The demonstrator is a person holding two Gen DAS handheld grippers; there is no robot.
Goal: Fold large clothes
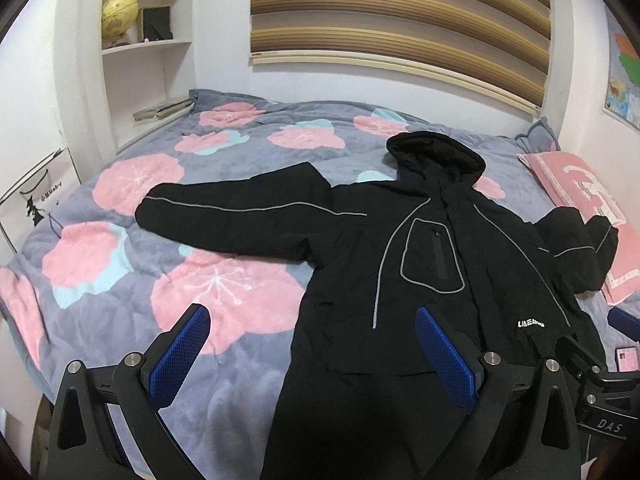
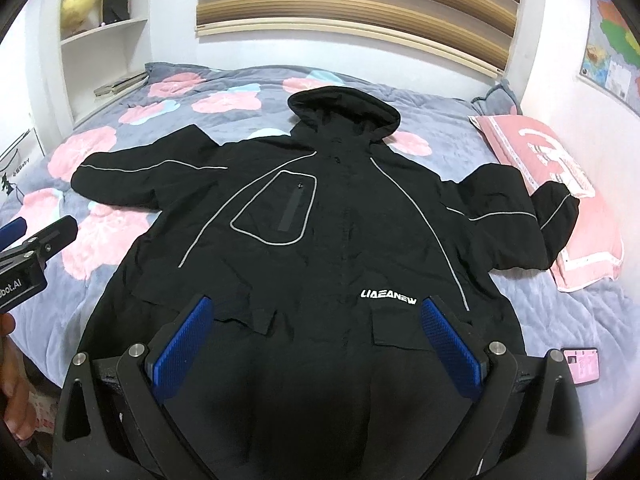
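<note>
Evidently no fold has begun: the black jacket (image 2: 320, 220) lies front-up and spread flat on the bed (image 1: 240, 296), hood (image 2: 344, 108) toward twelve o'clock, hem toward six.

To do the first fold well, I would start with a sleeve — take it near the cuff rather than mid-arm, lift only enough to clear the blanket, and lay it straight across the chest so the padded cloth does not bunch. The sleeve at nine o'clock (image 2: 136, 180) lies nearly straight and should be the easier one. The one at three o'clock (image 2: 532, 220) is bent at the elbow and rests partly on the pink pillow (image 2: 560, 184), so it likely wants straightening first.

The left gripper (image 1: 312, 356) hovers with its jaws spread wide and holding nothing; the jacket's left edge runs up between them, the body filling the view from twelve to three. The right gripper (image 2: 316, 344) is likewise spread and empty, poised over the lower front, with the white lettering (image 2: 388, 300) just beyond at twelve.
</note>
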